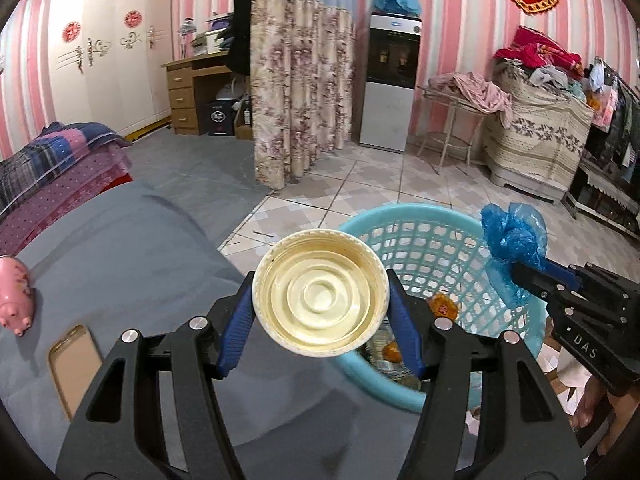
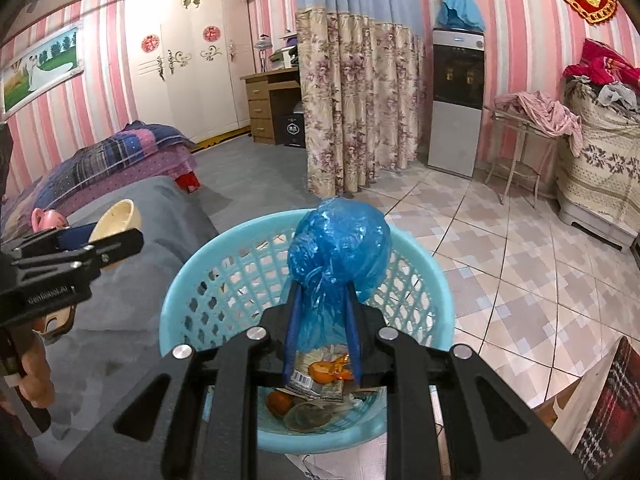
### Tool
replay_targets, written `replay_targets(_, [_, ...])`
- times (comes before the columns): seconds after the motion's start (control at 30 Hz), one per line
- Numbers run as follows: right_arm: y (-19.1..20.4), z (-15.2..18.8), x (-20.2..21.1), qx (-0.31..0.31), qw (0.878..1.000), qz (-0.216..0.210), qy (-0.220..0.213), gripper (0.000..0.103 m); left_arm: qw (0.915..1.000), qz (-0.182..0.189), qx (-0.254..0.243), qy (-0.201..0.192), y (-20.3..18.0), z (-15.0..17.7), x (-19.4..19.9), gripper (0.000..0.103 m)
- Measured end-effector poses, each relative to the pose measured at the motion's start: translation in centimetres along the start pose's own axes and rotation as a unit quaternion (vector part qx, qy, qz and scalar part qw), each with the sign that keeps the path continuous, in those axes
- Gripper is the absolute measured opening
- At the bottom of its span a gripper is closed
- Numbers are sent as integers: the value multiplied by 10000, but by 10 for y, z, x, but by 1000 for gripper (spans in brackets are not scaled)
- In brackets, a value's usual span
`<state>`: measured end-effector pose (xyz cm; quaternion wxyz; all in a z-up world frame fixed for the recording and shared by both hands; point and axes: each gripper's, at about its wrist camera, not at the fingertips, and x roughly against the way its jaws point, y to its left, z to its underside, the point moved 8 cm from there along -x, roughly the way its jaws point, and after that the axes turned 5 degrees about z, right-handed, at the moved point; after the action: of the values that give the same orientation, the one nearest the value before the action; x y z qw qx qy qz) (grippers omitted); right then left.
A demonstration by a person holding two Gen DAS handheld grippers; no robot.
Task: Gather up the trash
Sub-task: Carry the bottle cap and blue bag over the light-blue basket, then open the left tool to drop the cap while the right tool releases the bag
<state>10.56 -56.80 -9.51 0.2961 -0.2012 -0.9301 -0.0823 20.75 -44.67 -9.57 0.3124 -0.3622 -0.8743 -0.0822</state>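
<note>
My left gripper [image 1: 321, 298] is shut on a cream plastic lid [image 1: 320, 293], held over the bed edge just left of the light blue mesh basket [image 1: 436, 216]. The lid [image 2: 120, 214] and left gripper [image 2: 100, 246] also show in the right wrist view. My right gripper [image 2: 322, 300] is shut on a crumpled blue plastic bag [image 2: 340, 240] and holds it above the basket [image 2: 424, 276]. The bag [image 1: 514, 236] shows in the left wrist view over the basket's right rim. Orange peel and wrappers [image 2: 320, 376] lie in the basket.
A grey bed cover [image 1: 132, 248] holds a pink piggy bank [image 1: 16, 296] and a phone case [image 1: 74, 364]. Folded quilts [image 1: 60, 164] lie further back. Tiled floor [image 2: 520, 264], a floral curtain [image 2: 360, 112], a water dispenser [image 2: 456, 100] and laundry [image 2: 600, 120] stand beyond.
</note>
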Motion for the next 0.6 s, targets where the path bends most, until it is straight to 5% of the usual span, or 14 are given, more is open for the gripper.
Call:
replay_targets(0.5, [-13,6,-4,-127,9998,158,38,21,9986,317,-246,348,-33,1,-48,61])
replay_targets(0.6, [-15,7,-7,-178,9997,164,46,21,9992,268,-121,274,-26,-4,-47,78])
